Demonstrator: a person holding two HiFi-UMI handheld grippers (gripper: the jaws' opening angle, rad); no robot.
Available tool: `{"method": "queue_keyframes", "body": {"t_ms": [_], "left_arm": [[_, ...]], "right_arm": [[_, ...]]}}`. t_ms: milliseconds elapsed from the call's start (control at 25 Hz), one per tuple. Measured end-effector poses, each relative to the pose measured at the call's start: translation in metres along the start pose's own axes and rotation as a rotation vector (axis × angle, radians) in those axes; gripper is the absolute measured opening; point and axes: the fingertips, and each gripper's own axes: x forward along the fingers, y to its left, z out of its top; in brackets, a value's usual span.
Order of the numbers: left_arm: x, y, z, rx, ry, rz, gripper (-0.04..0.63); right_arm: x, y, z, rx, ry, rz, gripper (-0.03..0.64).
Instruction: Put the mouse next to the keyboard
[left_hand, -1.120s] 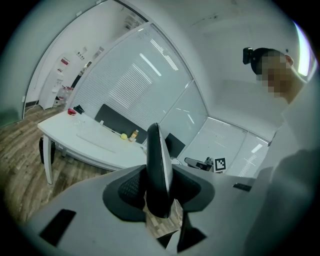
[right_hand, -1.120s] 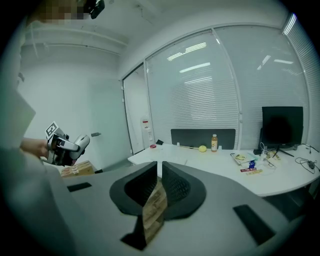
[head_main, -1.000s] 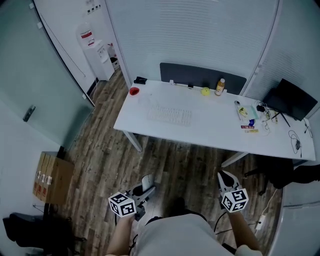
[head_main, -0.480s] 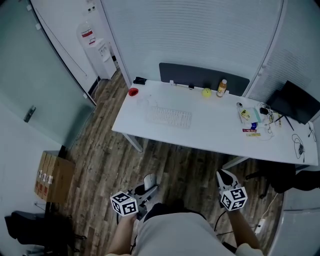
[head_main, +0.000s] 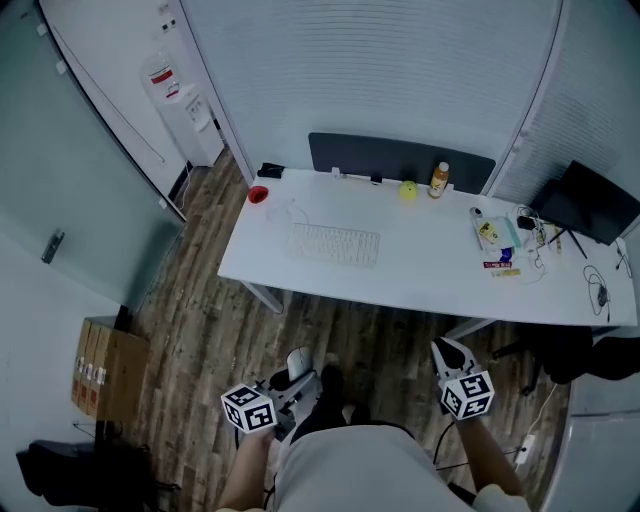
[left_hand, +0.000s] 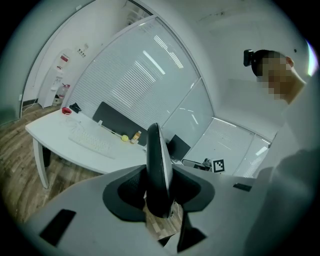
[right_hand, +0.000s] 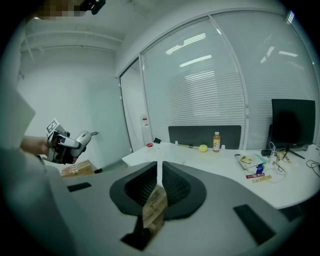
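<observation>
You have no word or number here that can be read. The cube (head_main: 247, 410) on your left gripper (head_main: 297, 372) and the cube (head_main: 467, 395) on your right gripper (head_main: 447, 350) carry black-and-white square markers, patterns rather than letters. The water bottle (head_main: 160, 72) on the dispenser (head_main: 198, 125) wears a red label, the cardboard boxes (head_main: 105, 365) bear small stickers, and the orange bottle (head_main: 438, 180) on the desk (head_main: 420, 265) has a label: all too small to read
</observation>
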Motion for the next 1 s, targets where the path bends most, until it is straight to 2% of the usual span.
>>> {"method": "queue_keyframes", "body": {"t_ms": [480,1000], "left_arm": [[0.038,0.059,0.057,0.007,0.049,-0.071,0.144],[0.080,0.127,0.108,0.032,0.154,-0.162,0.144]], "right_arm": [[0.059,0.000,0.025,-0.023,0.030,-0.016,0.044],[0.115,-0.008,0.049,-0.002,0.060,-0.130,0.044]]}}
